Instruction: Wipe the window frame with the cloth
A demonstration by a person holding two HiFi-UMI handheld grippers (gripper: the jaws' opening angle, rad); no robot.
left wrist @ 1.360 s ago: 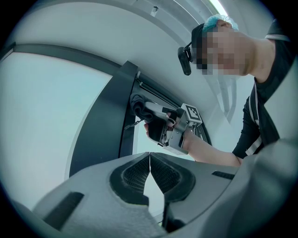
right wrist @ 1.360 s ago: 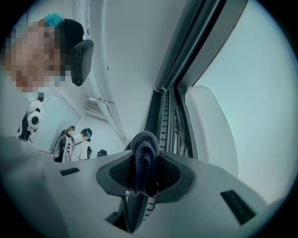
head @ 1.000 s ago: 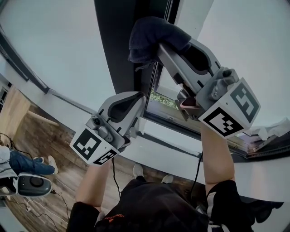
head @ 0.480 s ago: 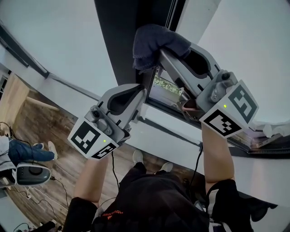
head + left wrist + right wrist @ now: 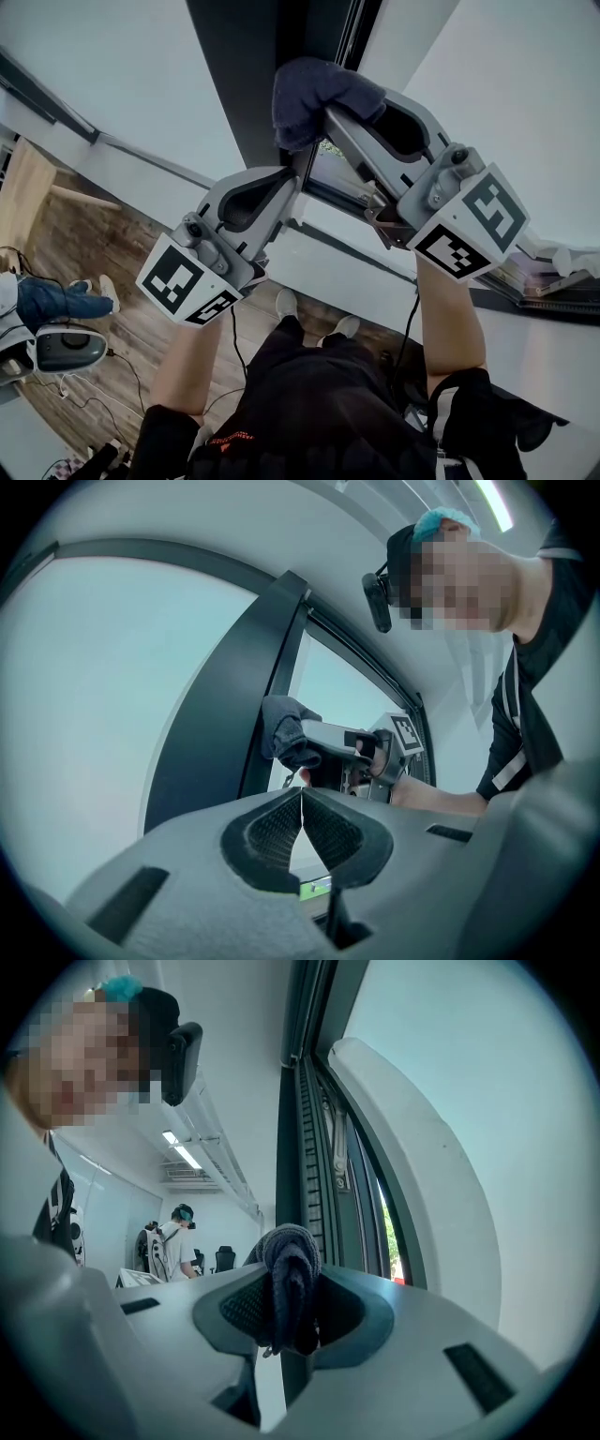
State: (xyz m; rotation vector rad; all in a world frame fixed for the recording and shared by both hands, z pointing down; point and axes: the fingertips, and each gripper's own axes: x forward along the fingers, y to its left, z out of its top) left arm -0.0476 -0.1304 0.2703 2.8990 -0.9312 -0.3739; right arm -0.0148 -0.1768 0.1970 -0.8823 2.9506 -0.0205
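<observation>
A dark blue cloth [image 5: 314,94] is bunched at the tip of my right gripper [image 5: 325,111], which is shut on it. The cloth presses against the dark upright window frame [image 5: 246,84]. In the right gripper view the cloth [image 5: 291,1283] hangs folded between the jaws, in front of the frame [image 5: 298,1138]. My left gripper [image 5: 294,180] is just below the cloth, beside the frame, shut and empty. The left gripper view shows its pads [image 5: 281,827] closed together, with the cloth [image 5: 284,735] and the frame [image 5: 220,733] beyond them.
A white wall panel [image 5: 347,272] runs under the window. A sill [image 5: 553,281] with light clutter lies at the right. A wooden floor [image 5: 84,253], cables and a grey device [image 5: 61,347] are at lower left. Another person [image 5: 173,1241] stands far back.
The right gripper has slid the cloth down the frame, closer to the lower rail. The left gripper has kept its place just under the cloth, still shut.
</observation>
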